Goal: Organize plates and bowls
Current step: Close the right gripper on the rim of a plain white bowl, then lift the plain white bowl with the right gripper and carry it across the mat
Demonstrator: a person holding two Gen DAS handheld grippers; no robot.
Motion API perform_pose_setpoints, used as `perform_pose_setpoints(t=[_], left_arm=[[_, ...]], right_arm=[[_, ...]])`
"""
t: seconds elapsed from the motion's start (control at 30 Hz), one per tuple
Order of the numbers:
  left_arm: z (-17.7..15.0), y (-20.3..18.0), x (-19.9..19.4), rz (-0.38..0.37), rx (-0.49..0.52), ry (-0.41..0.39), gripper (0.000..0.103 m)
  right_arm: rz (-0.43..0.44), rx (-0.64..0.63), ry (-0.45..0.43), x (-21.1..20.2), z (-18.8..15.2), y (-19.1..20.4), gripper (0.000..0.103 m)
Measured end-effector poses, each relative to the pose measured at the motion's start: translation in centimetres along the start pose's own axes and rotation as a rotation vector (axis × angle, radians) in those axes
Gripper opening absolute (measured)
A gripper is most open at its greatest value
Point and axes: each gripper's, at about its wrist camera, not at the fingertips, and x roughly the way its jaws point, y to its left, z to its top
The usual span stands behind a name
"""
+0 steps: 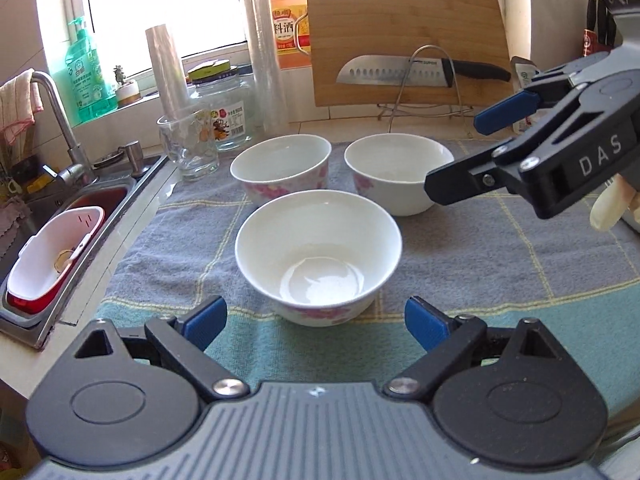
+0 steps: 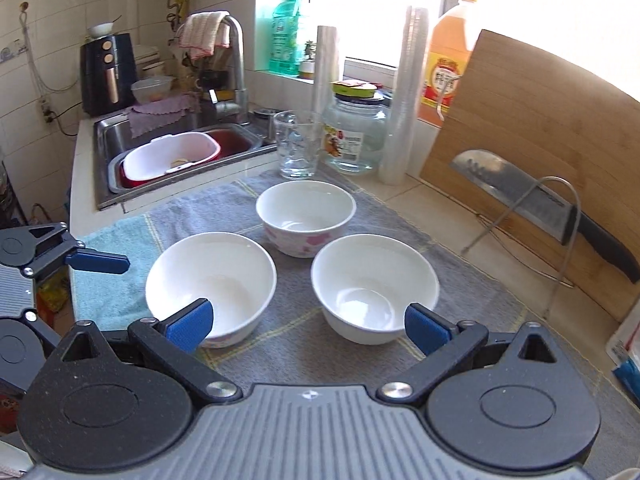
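Three white bowls with pink flowers stand upright in a triangle on a grey and green towel (image 1: 500, 264). In the left wrist view the nearest bowl (image 1: 318, 268) sits just ahead of my left gripper (image 1: 316, 320), which is open and holds nothing. Behind it stand the back left bowl (image 1: 282, 166) and the back right bowl (image 1: 400, 172). My right gripper (image 1: 460, 154) comes in from the right beside the back right bowl, open and empty. In the right wrist view my right gripper (image 2: 308, 326) hangs before the left bowl (image 2: 212, 280) and the right bowl (image 2: 374, 284), with the far bowl (image 2: 306, 216) behind.
A sink (image 2: 108, 136) with a red and white basin (image 2: 168, 160) lies left of the towel. A glass (image 2: 296, 144), a jar (image 2: 354, 136) and stacked plastic cups (image 2: 404, 100) stand behind the bowls. A cutting board (image 1: 404, 36) and a knife (image 1: 400, 72) on a wire rack stand further right.
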Motion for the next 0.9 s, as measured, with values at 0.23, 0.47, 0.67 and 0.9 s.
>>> perform_pose_setpoints(t=[0.23, 0.47, 0.67, 0.9], left_arm=[[-0.3, 0.8, 1.8, -0.030, 0.006, -0.005, 0.094], [-0.2, 0.6, 2.9, -0.060, 0.025, -0.017, 0.091], [-0.1, 0.8, 3.3, -0.072, 0.018, -0.015, 0.088], [0.1, 0.7, 3.4, -0.078, 0.039, -0.017, 0.087]], right_arm=[[0.090, -0.028, 0.037, 3.4, 1.2, 1.9, 0.097], [0.157, 0.015, 0.089, 6.4, 1.8, 1.7, 0.084], [0.194, 0.071, 0.130, 8.1, 1.7, 0.7, 0.075], [0.237, 0.104, 0.143, 8.5, 1.6, 0.2, 0.068]])
